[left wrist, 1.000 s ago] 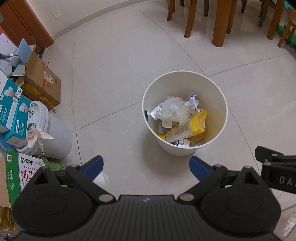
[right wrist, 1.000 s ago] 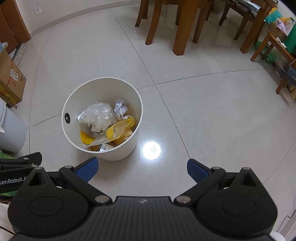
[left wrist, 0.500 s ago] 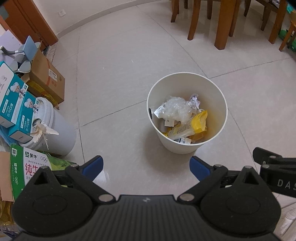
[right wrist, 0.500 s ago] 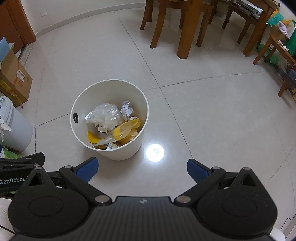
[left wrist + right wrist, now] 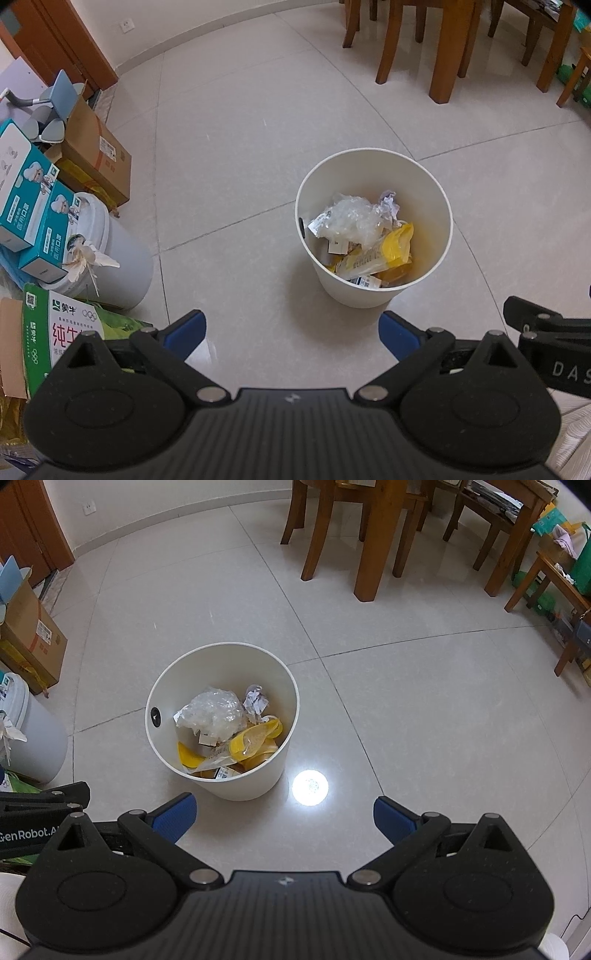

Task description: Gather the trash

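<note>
Gripper status first: I am holding my left gripper (image 5: 291,330) wide apart and empty, blue pads (image 5: 184,332) splayed, nothing between them. My right gripper (image 5: 282,818) is likewise spread wide and carrying nothing.

Bin (image 5: 436,195) is standing upright on the tiled floor (image 5: 229,155), ahead of both grippers and below them. From the left gripper it is lying forward and to the right; from the right gripper (image 5: 546,339), forward and to the left (image 5: 173,686). So I am straddling it, bin roughly on the midline between my hands, neither clearly nearer.

Trash inside: crumpled clear plastic (image 5: 214,712) on top, a small paper wad (image 5: 255,699) just beside it, yellow packets (image 5: 255,736) underneath toward the near wall. All of it is sitting low in the bin, well under the rim.

Floor around the bin is showing no loose litter that I can make out. Clutter to my left, namely a pail (image 5: 118,254), teal boxes (image 5: 33,206) and a carton (image 5: 99,155), is well apart from the bin; whether any counts as trash I cannot tell.

Judgement: visible trash is already binned, so collecting looks mostly done. Any next reach would be going down and inward, past the rim.
</note>
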Motion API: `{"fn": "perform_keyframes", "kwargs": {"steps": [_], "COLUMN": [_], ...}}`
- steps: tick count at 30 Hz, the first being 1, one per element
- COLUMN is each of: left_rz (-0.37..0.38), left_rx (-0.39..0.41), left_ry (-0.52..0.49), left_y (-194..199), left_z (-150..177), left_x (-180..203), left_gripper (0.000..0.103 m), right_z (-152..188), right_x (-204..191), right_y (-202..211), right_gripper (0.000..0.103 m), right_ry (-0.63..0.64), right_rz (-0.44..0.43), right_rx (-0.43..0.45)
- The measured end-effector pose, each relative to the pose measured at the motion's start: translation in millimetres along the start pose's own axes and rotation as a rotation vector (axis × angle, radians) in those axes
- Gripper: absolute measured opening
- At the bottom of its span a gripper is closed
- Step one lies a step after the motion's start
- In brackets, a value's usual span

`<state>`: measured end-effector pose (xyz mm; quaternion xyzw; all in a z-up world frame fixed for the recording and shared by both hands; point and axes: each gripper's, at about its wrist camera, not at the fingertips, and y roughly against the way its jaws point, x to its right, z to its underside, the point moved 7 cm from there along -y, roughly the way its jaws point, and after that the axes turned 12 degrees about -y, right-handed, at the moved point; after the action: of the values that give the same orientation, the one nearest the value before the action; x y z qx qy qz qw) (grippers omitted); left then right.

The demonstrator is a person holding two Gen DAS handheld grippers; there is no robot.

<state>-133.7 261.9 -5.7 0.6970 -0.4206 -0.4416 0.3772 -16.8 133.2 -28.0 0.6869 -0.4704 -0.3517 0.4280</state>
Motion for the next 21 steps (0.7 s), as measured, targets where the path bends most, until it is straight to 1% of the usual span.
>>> {"fn": "perform_keyframes", "kwargs": {"steps": [17, 21], "left_rz": [-0.007, 0.005], "left_rx": [0.0, -0.001], "left_ry": [-0.006, -0.007], "left_y": [2.5, 3.0], "left_z": [-3.2, -4.2], "left_x": [2.5, 3.5], "left_gripper": [0.1, 0.1], "right_z": [-1.5, -1.9], "right_x": [1.2, 1.6], "right_y": [1.7, 1.4], "right_gripper": [0.103, 0.103], "right_ry": [-0.003, -0.007], "right_rz": [-0.003, -0.004], "right_rx": [0.002, 0.0]}}
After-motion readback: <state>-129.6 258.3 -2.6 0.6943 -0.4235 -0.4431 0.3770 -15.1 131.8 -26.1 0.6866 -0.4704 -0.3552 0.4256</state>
